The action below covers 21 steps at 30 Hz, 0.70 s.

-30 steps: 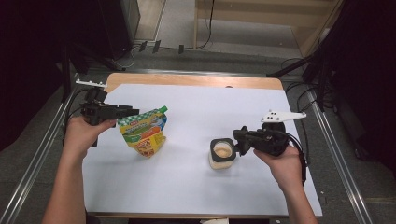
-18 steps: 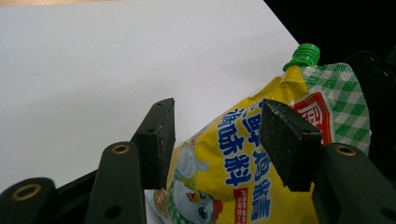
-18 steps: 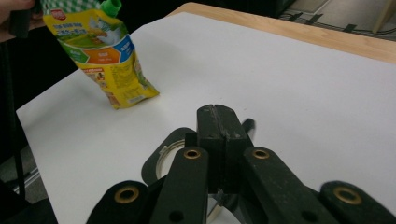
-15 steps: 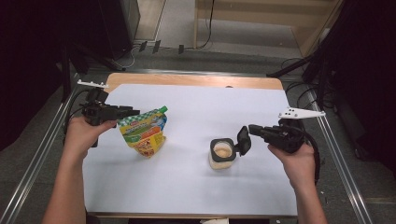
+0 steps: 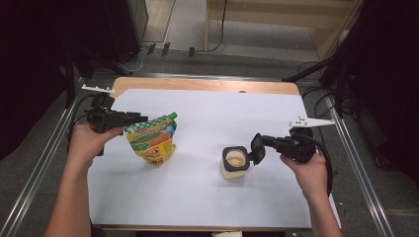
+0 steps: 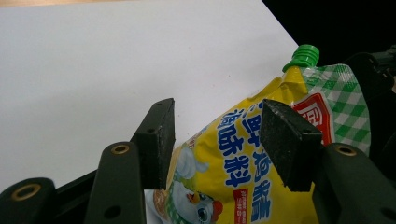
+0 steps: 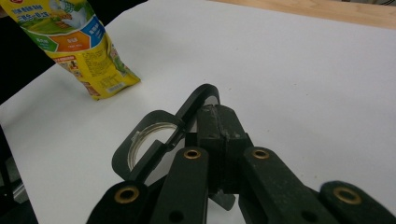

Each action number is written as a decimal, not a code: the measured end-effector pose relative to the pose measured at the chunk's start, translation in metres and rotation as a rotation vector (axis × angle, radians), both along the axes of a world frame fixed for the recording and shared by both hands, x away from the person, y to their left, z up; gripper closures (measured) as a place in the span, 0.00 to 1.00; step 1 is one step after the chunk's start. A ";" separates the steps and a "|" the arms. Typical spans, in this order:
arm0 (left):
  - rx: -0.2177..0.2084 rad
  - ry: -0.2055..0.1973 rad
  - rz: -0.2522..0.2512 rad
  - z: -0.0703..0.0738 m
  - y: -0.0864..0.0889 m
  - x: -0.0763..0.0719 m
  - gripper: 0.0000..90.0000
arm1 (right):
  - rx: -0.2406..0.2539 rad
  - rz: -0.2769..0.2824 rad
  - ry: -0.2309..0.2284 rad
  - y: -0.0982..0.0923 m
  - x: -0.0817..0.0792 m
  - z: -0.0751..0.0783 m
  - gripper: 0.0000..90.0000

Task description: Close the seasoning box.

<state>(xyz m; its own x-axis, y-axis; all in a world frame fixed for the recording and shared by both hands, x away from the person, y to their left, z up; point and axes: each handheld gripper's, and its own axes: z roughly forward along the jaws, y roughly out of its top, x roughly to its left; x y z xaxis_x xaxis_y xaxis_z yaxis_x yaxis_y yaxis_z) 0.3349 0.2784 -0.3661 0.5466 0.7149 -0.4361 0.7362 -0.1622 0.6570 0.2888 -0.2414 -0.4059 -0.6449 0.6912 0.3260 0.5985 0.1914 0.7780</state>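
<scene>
Seasoning pouch point(image 5: 150, 140) stands at left centre of the high view on the white table sheet point(image 5: 207, 197), tilted, with its green screw cap point(image 5: 171, 116) at the upper right corner. The left gripper point(image 5: 134, 119) pinches the pouch's upper left edge; in the left gripper view the two pads sit on either side of the yellow printed film point(image 6: 224, 158), pressed against it.

Handling, as a judgement: the pouch is a soft laminated film, light, likely part full (lower half looks plump). It will flex and sag if taken low or by one corner. The top seam beside the cap is the stiffest place to hold; the film is glossy, so it may slip under a loose pinch.

The small clear jar point(image 5: 234, 163) sits right of centre in the high view, open, holding a pale tan powder or granulate point(image 5: 235, 159) up near the rim. It is probably rigid plastic or glass; I cannot tell which. Light and easy to tip.

The right gripper point(image 5: 257, 147) has its jaws pressed together on a black lid point(image 7: 149, 144), held just to the right of the jar mouth, tilted on edge. In the right gripper view the lid's hollow underside faces up-left (hinge flap or tab beside it, unclear).

Pouch and jar are well apart.
</scene>
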 end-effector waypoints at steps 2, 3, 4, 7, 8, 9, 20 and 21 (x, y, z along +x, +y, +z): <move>0.003 -0.003 -0.001 0.000 0.000 0.000 0.52 | -0.003 0.005 0.003 0.002 0.000 -0.002 1.00; -0.001 -0.001 -0.001 0.000 0.000 0.000 0.52 | -0.002 0.007 0.006 0.003 0.000 -0.002 1.00; 0.000 0.000 0.000 0.000 0.000 0.000 0.52 | -0.002 0.010 0.007 0.004 0.000 -0.003 1.00; 0.000 0.003 0.004 0.000 0.000 0.000 0.52 | -0.005 0.017 0.009 0.006 0.000 -0.003 1.00; 0.003 0.003 0.019 0.000 0.000 0.000 0.52 | 0.000 0.024 0.010 0.008 0.000 -0.005 1.00; 0.003 0.003 0.019 0.000 0.000 0.000 0.52 | -0.001 0.028 0.011 0.008 0.000 -0.005 1.00; -0.009 0.023 0.049 -0.001 -0.001 0.002 0.50 | 0.014 0.057 0.025 0.016 0.001 -0.010 1.00; -0.009 0.026 0.051 -0.001 -0.001 0.002 0.49 | 0.015 0.059 0.025 0.017 0.001 -0.010 1.00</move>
<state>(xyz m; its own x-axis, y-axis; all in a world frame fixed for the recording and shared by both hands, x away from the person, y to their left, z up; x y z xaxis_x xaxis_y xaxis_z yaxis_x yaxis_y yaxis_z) 0.3368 0.2772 -0.3674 0.4977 0.7375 -0.4565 0.7604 -0.1179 0.6387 0.2895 -0.2244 -0.4159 -0.6759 0.6473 0.3524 0.6055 0.2152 0.7662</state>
